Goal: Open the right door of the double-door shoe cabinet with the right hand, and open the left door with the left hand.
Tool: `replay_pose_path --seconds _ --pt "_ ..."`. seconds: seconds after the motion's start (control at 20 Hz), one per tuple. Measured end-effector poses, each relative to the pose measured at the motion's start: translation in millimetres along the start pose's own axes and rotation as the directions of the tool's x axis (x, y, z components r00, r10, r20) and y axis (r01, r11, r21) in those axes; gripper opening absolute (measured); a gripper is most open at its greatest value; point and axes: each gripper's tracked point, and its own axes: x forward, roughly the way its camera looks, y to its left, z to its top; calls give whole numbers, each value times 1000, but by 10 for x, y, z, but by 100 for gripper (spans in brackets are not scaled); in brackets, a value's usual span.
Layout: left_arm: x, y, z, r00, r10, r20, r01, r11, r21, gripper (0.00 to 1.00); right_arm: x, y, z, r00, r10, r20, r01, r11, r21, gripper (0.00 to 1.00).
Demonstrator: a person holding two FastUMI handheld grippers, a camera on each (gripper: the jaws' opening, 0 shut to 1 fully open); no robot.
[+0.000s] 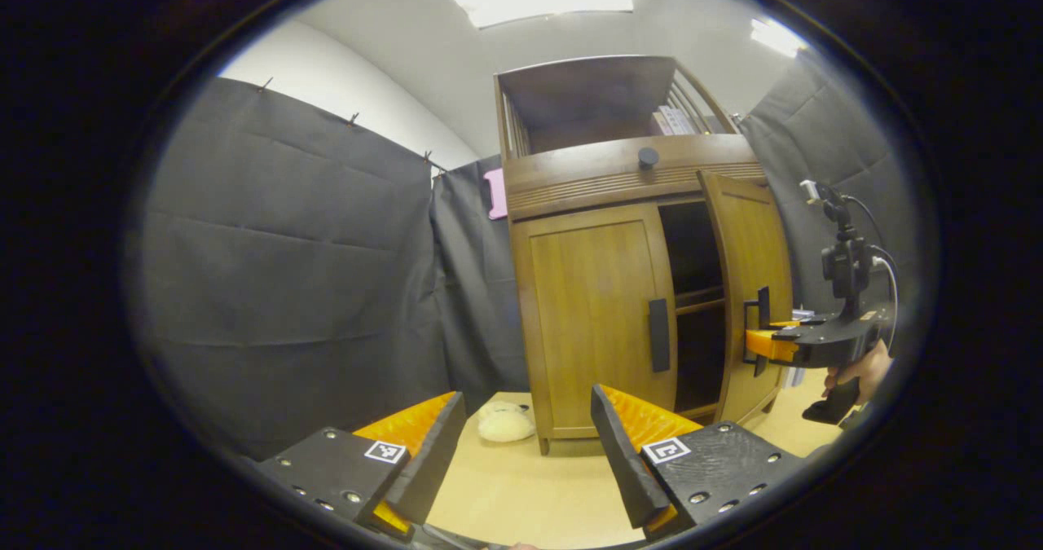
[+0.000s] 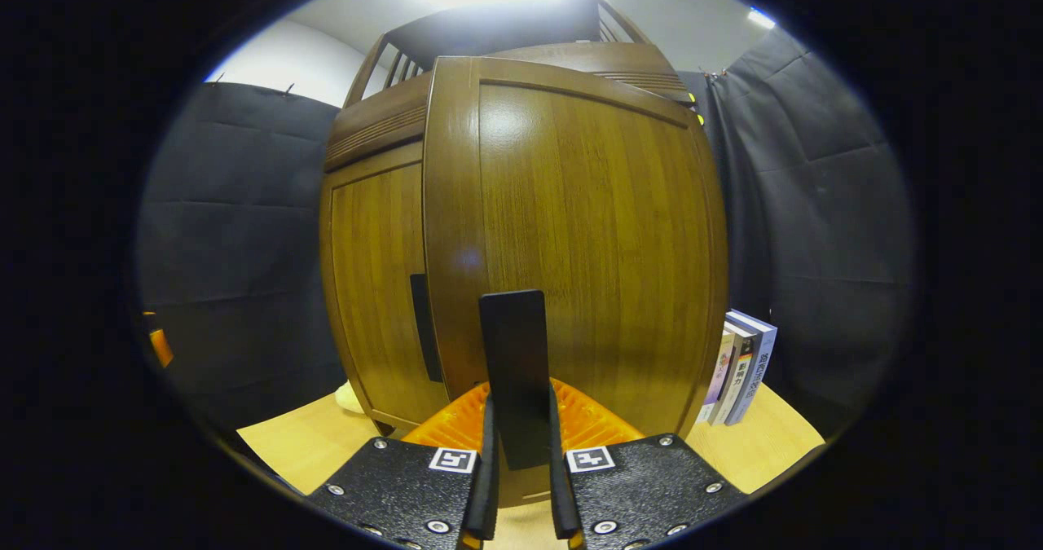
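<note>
A brown wooden shoe cabinet point(image 1: 607, 183) stands on a light table. Its right door point(image 1: 750, 289) is swung partly out, showing dark shelves inside. My right gripper point(image 1: 758, 342), held by a hand, is shut on that door's dark handle point(image 2: 513, 371); in the right gripper view the handle sits between both fingers against the door panel point(image 2: 587, 240). The left door point(image 1: 591, 314) is closed, its dark handle point(image 1: 658, 335) untouched. My left gripper point(image 1: 525, 444) hangs open in front of the cabinet, well short of the left door.
A pale soft object point(image 1: 505, 424) lies on the table point(image 1: 521, 485) at the cabinet's left foot. Several books point(image 2: 737, 367) stand to the cabinet's right. Black cloth walls close in on the left and right.
</note>
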Motion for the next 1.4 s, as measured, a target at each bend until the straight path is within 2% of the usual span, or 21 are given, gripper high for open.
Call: replay_pose_path --seconds 0.2,0.25,0.35,0.7,0.85,0.95,1.0,1.05,1.1,1.25,1.4 --pt "40 -66 35 1000 -19 14 19 1000 -2 89 -196 -80 -5 1000 -6 -1 6 1000 -2 26" --pt "19 -112 56 1000 -26 14 26 1000 -5 92 -262 -159 -30 1000 -10 -4 10 1000 2 26" --pt "20 -197 60 999 -43 13 43 999 -9 89 -370 -236 -34 1000 -19 -7 19 1000 2 26" --pt "158 -541 235 992 -123 36 124 992 -10 92 -687 -573 -43 998 -49 -27 49 999 -21 26" --pt "217 -656 267 987 -153 45 153 988 -13 89 -805 -700 -30 997 -77 -25 77 997 -31 25" --pt "212 -732 257 984 -173 42 174 985 -23 89 -877 -814 -45 995 -101 -25 100 994 -37 25" --pt "226 -767 269 982 -183 41 184 983 -27 92 -911 -875 -45 993 -112 -25 111 993 -39 25" --pt "222 -803 273 981 -192 40 193 981 -29 88 -945 -926 -76 992 -120 -32 119 992 -42 25" --pt "233 -841 291 979 -201 41 202 979 -29 92 -983 -974 -114 991 -131 -42 129 991 -48 25" --pt "226 -924 310 974 -220 48 222 975 -25 92 -1071 -1145 -154 984 -172 -51 169 984 -61 24" --pt "223 -977 312 970 -241 43 242 970 -31 85 -1149 -1328 -137 975 -214 -52 212 977 -34 25"
